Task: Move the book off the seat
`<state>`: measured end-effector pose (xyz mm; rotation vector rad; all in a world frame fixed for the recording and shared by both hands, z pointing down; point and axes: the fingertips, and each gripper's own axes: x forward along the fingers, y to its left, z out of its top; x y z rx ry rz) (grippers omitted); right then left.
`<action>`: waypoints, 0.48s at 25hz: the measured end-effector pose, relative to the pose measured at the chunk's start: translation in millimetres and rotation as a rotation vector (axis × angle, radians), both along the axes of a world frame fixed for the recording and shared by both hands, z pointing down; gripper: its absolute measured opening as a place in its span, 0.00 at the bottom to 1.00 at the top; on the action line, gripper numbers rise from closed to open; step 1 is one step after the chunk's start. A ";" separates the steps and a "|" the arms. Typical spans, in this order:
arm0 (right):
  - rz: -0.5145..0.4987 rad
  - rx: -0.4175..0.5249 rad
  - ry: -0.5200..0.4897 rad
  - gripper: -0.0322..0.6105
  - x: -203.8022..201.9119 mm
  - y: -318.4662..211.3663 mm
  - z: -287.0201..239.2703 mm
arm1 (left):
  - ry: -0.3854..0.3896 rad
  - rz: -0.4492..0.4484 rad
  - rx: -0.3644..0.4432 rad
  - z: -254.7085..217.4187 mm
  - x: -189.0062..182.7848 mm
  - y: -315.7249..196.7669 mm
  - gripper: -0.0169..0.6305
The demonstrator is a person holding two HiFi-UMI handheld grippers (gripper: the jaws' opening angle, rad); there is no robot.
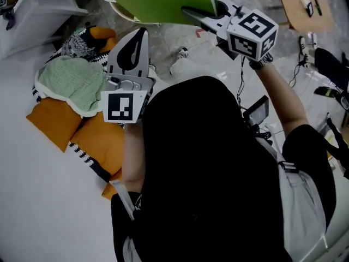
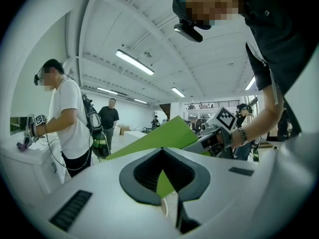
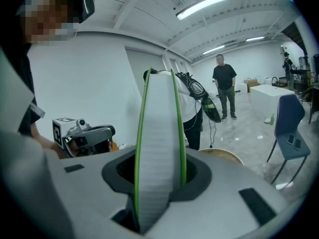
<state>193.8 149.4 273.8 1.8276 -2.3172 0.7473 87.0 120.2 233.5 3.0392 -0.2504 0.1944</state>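
The green book (image 1: 163,1) is hanging in the air in front of the person, touching no seat. The right tool (image 1: 192,13) is squeezing its page edge, jaws partly apart around it. The book is looking light, stiff and maybe slippery, so gripping deep seems best. The left tool (image 1: 143,33) is pointing at its lower edge; I cannot tell if it is pinching. The right arm is reaching far out.

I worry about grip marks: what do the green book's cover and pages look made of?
On the book, the cover looks like thin smooth card or board, matt green without gloss; the pages look like paper, a pale block with fine edge lines.
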 end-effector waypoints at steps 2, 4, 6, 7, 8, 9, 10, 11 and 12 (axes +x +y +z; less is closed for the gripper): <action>0.035 0.003 -0.011 0.26 14.5 19.9 -1.4 | -0.005 0.027 0.014 -2.3 12.9 17.3 0.04; 0.071 0.005 -0.027 0.26 27.1 38.5 -0.8 | -0.024 0.047 0.012 -0.1 23.4 31.7 0.04; 0.101 0.007 -0.034 0.26 37.0 53.1 0.8 | -0.038 0.060 0.007 1.8 30.7 41.4 0.04; 0.113 0.010 -0.032 0.26 41.7 58.4 0.8 | -0.038 0.065 0.008 1.1 34.1 44.9 0.04; 0.124 0.013 -0.029 0.26 46.3 62.9 0.1 | -0.037 0.073 0.012 0.1 37.5 48.3 0.04; 0.135 0.017 -0.027 0.26 50.3 67.5 -1.0 | -0.038 0.084 0.017 -0.5 40.8 52.2 0.04; 0.146 0.020 -0.028 0.26 53.9 72.9 -2.0 | -0.040 0.099 0.020 -0.5 44.6 56.9 0.04; 0.158 0.020 -0.029 0.26 57.5 79.1 -2.6 | -0.044 0.116 0.020 0.1 49.0 62.0 0.04; 0.170 0.019 -0.030 0.26 61.5 85.4 -2.3 | -0.048 0.132 0.017 1.3 54.2 66.6 0.04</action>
